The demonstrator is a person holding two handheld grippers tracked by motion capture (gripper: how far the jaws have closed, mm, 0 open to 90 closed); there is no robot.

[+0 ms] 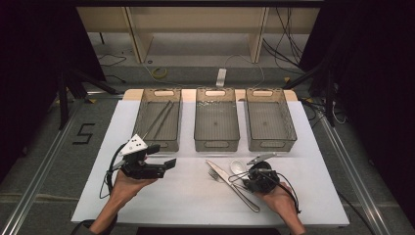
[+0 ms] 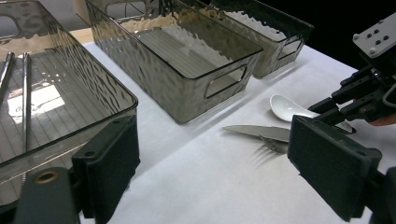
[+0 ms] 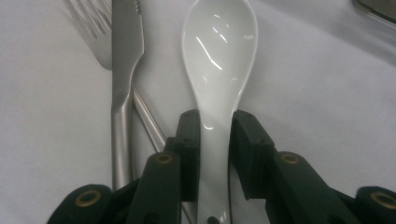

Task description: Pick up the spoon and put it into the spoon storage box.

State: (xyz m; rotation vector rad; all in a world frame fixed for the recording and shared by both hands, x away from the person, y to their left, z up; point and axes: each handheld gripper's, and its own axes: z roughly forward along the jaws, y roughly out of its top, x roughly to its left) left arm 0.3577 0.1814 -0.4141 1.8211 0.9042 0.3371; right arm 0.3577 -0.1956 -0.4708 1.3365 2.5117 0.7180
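On the left of the white table (image 1: 147,196), the left gripper (image 1: 169,163) is held just above the surface in front of the left-hand tray (image 1: 159,120), its jaws pointing to the right. In the left gripper view its two black pads (image 2: 108,163) stand wide apart with only bare table between them; they touch nothing. That tray holds a pair of metal chopsticks (image 1: 161,117). The middle tray (image 1: 217,120) and the right-hand tray (image 1: 270,120) sit beside it in a row.

Farther right, a knife (image 1: 230,183) and a fork (image 1: 215,174) lie crossed on the table, just left of the right gripper (image 1: 247,174). A white ceramic spoon (image 3: 219,51) lies next to them, bowl pointing away from the hand, in front of the gap between the middle and right trays. In the right gripper view the pads (image 3: 189,140) are drawn in close on either side of the spoon's handle and appear to press against it. The spoon rests on the table.
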